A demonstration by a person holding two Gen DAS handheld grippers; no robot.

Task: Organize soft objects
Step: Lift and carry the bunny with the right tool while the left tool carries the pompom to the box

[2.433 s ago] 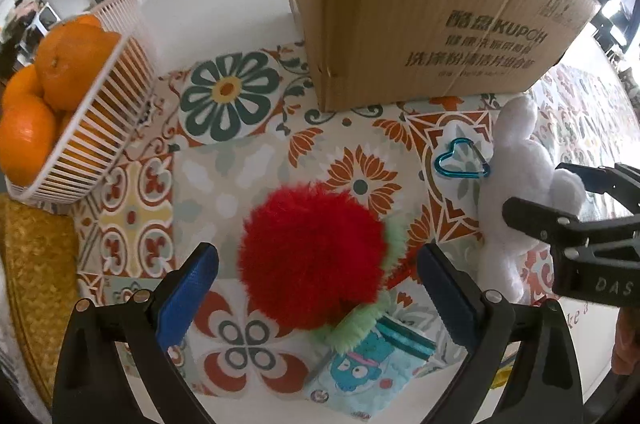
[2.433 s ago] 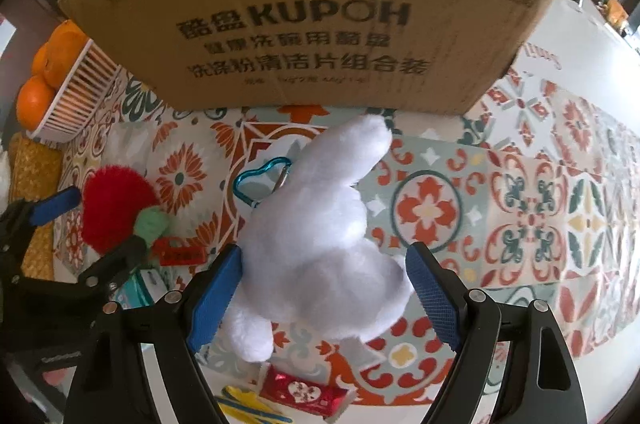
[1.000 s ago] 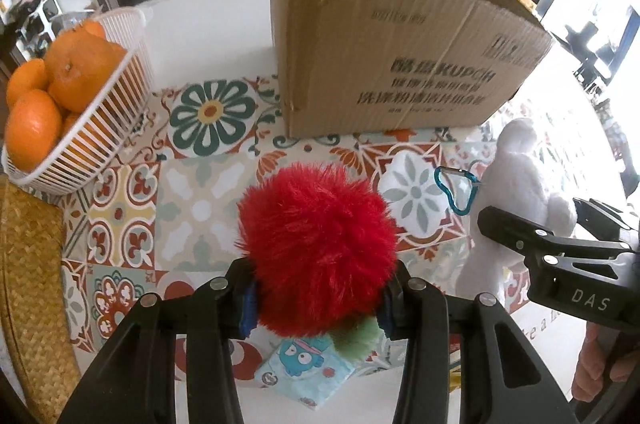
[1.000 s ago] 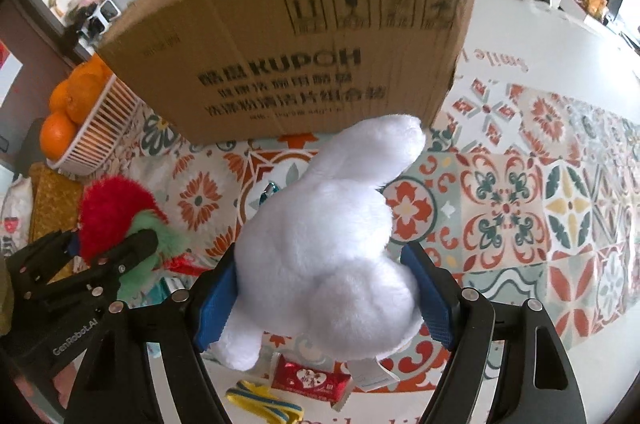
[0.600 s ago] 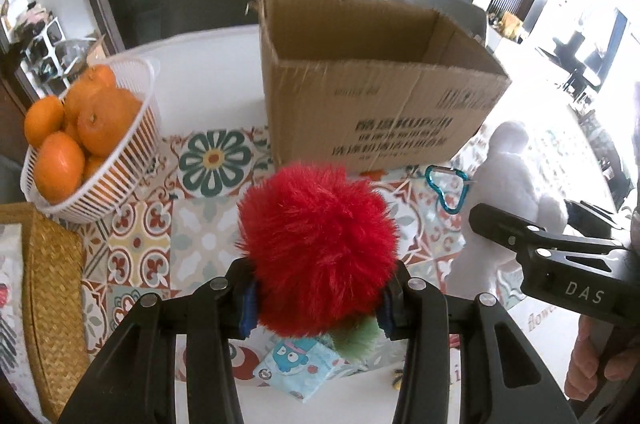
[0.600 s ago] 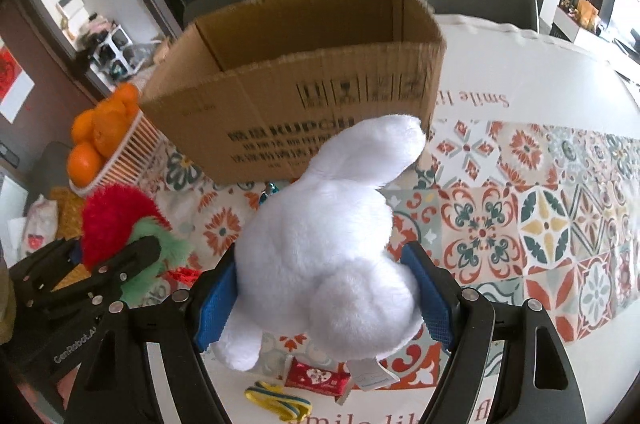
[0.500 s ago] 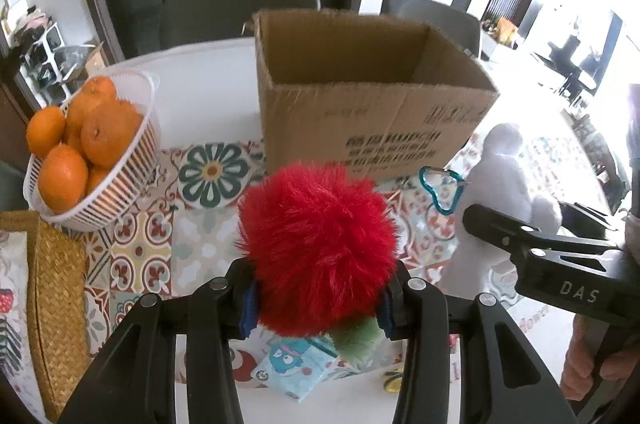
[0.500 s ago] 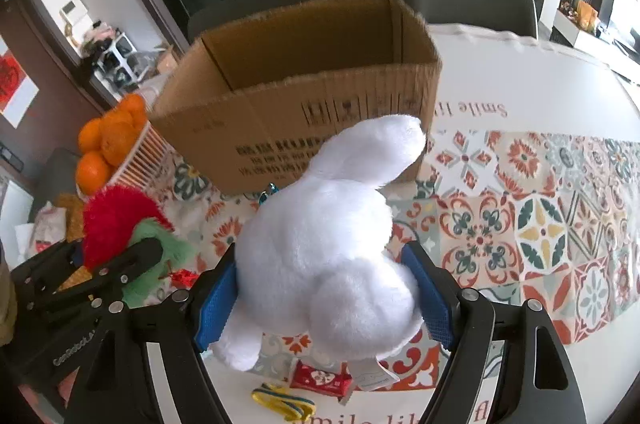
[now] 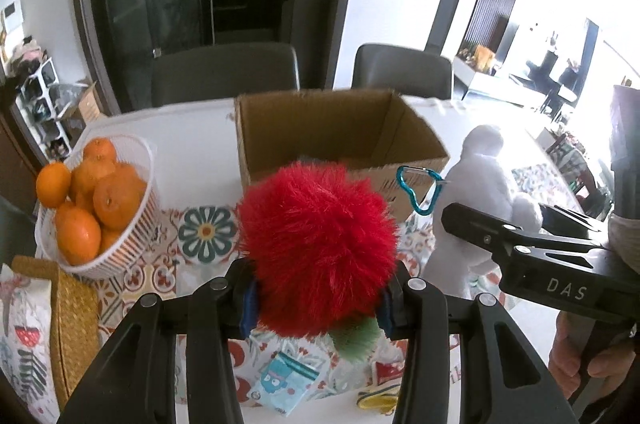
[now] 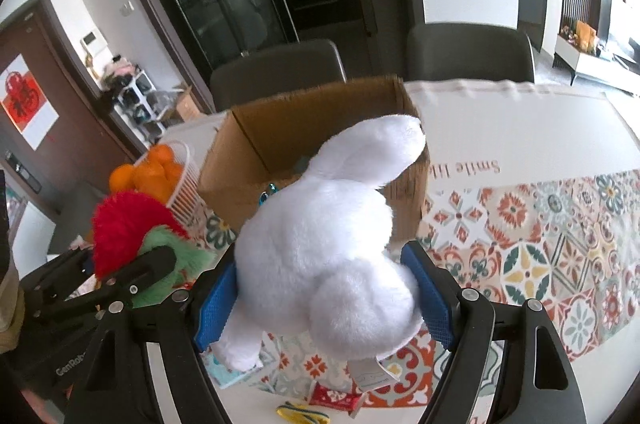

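Between the left pads: the red fluffy toy (image 9: 318, 248) sits pinched by the left gripper (image 9: 316, 298), its green tuft hanging below the jaws, clear of the tablecloth (image 9: 206, 232).
Between the right pads: the white plush rabbit (image 10: 328, 244) is squeezed by the right gripper (image 10: 324, 298), blue pads (image 10: 214, 304) pressed into its flanks, ear pointing toward the box.
Change, grip: a couple of seconds ago both pairs of jaws stood spread around toys lying on the cloth; now both are clamped on them.
Change, height: over the last second the two toys have come up off the table together, and both cameras now look over the rim of the cardboard box (image 9: 340, 140), where earlier only its printed front wall showed.
Box: open at the top, just behind both toys; something lies at its bottom, too hidden to name.
Meaning for the task: I judge the pick-up done and the carry begun; what remains is moving each toy over the opening and letting go.
Risk: the rabbit's blue carabiner (image 9: 418, 192) dangles and could catch the box rim.
Surroundings: a white basket of oranges (image 9: 94, 208) stands left of the box; small packets (image 9: 280, 384) stay on the cloth beneath.
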